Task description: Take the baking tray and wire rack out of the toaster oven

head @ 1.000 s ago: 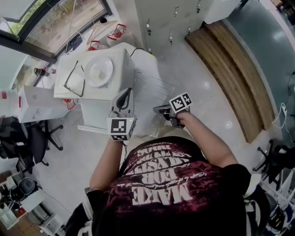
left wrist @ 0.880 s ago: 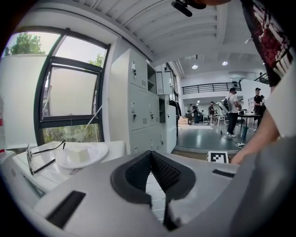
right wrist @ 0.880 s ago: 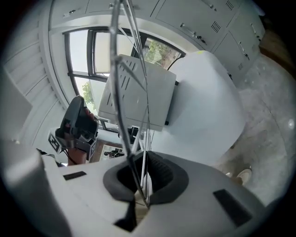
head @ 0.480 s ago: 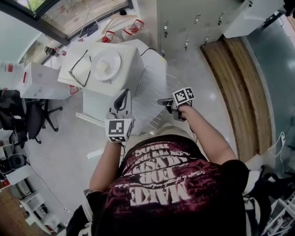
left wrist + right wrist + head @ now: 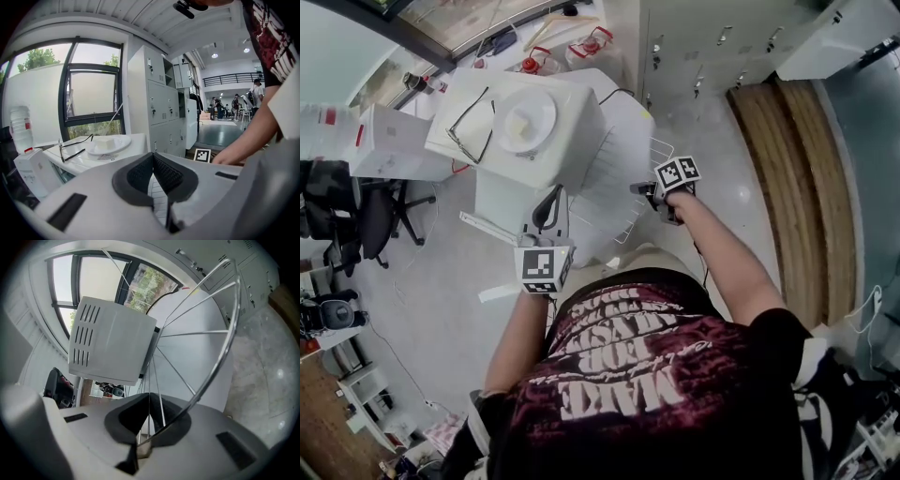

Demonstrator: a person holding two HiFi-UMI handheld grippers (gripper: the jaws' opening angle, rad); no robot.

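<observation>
Standing at the left, the white toaster oven [image 5: 546, 161] carries a plate [image 5: 525, 120] and glasses [image 5: 473, 122] on its top. The left gripper [image 5: 551, 199] is before it, jaws pressed together and empty. The wire rack [image 5: 623, 202] is outside the oven, at its right side. The right gripper [image 5: 643, 190] is clamped on the rack's near edge wire, and there is open floor [image 5: 722, 178] to the right.

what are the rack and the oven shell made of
Rack: thin bare metal wire, shiny and silver with bright glints along it, so probably chromed or stainless steel.
Oven: looks like white painted sheet metal with a smooth, matte finish and crisp punched vent slots in its side; plastic can't be ruled out.
</observation>
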